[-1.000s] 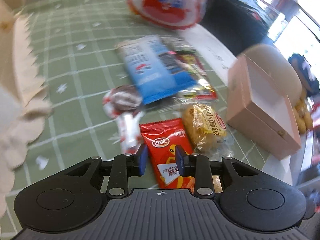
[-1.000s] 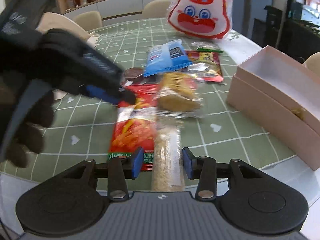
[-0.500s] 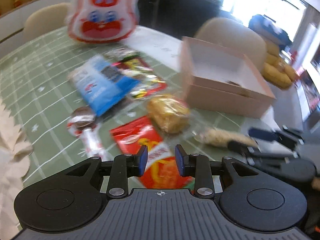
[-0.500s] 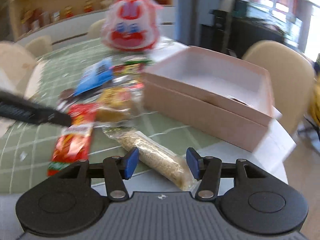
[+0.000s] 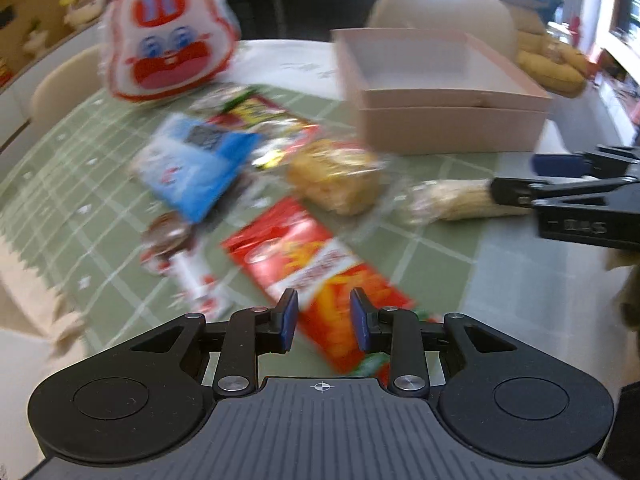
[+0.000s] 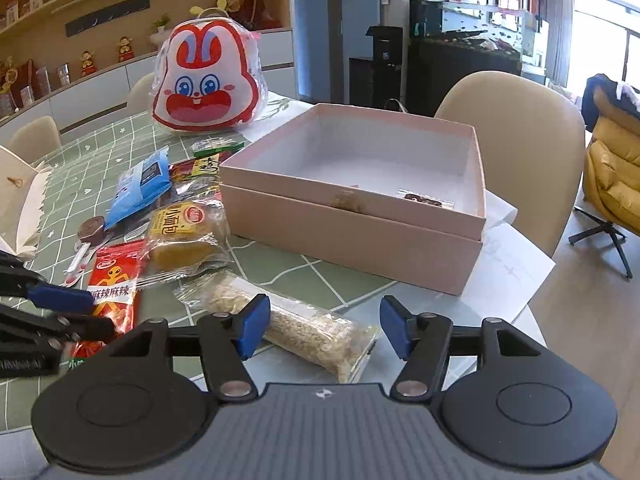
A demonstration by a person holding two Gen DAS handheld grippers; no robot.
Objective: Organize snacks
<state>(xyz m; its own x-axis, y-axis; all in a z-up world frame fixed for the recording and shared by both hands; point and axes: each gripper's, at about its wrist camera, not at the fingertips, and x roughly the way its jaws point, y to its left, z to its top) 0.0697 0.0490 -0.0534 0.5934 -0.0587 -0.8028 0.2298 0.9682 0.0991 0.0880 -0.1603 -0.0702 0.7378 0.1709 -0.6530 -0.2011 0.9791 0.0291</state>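
Note:
Loose snacks lie on the green checked tablecloth beside an open pink box (image 6: 352, 236). My right gripper (image 6: 323, 328) hovers low over a long clear-wrapped grain bar (image 6: 304, 326). Its jaws are opening, and the bar lies between the blue pads without touching them. My left gripper (image 5: 324, 320) is open just above the near end of a red spicy-snack packet (image 5: 316, 264), with nothing pinched. In the right wrist view the left gripper (image 6: 80, 312) comes in from the left over that red packet (image 6: 114, 280). The right gripper (image 5: 532, 180) shows at the bar's end (image 5: 452, 204).
A bread packet (image 6: 184, 232), blue packet (image 6: 140, 184), chocolate lollipop (image 6: 92, 228) and small packets lie left of the box. A rabbit-faced bag (image 6: 204, 80) stands behind. One dark packet (image 6: 426, 200) lies inside the box. White paper (image 6: 508, 264) and the table edge are at right, with chairs around.
The right jaws have spread wider around the grain bar. Both views have swung round, so the pink box now sits ahead. The left jaws keep the same gap over the red packet.

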